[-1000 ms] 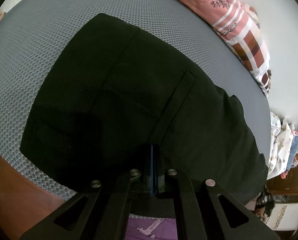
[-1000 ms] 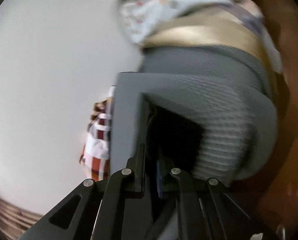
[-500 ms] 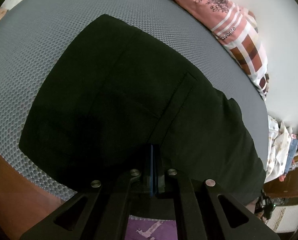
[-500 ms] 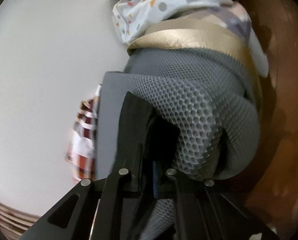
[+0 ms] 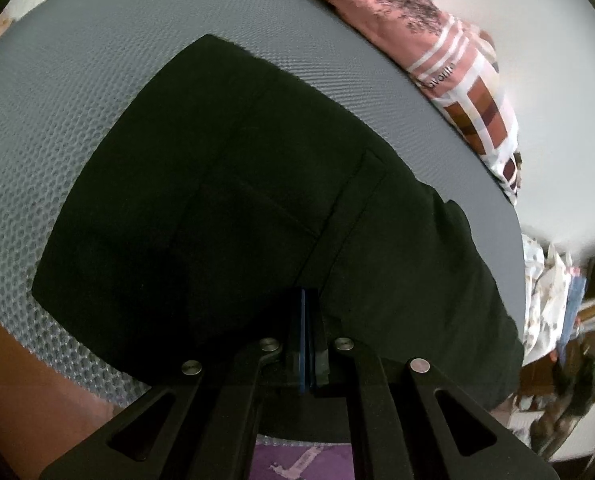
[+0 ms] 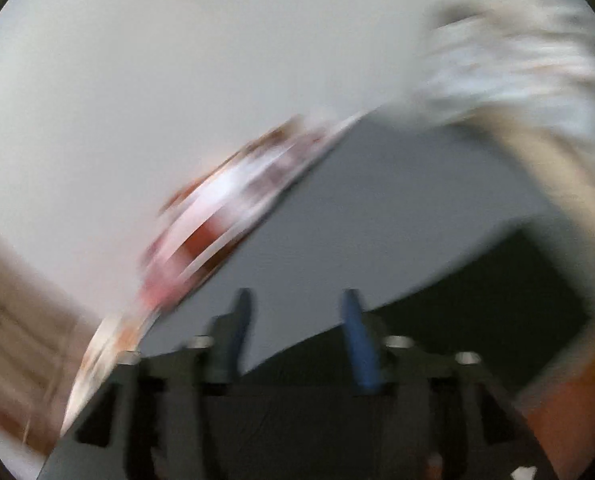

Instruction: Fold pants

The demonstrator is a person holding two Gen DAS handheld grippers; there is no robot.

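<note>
Black pants (image 5: 257, 208) lie flat on the grey mesh mattress (image 5: 57, 92), folded into a broad panel whose long axis runs from the near-left corner, by the mattress edge, toward the far right. Left gripper (image 5: 304, 300) sits at the near edge of the cloth, fingers pressed together; whether a thin fold of fabric is pinched between them I cannot tell, as the dark cloth hides the contact. Right gripper (image 6: 297, 300) has its jaws opening, nothing between them, bare mattress showing in the gap; pants lie below and to its right. Left hand judged nearer the cloth. The left view shows seams, the pants outline and the patterned bedding (image 5: 473, 92) behind; the right view is motion-blurred, giving only the open fingers and a dark corner of cloth.
</note>
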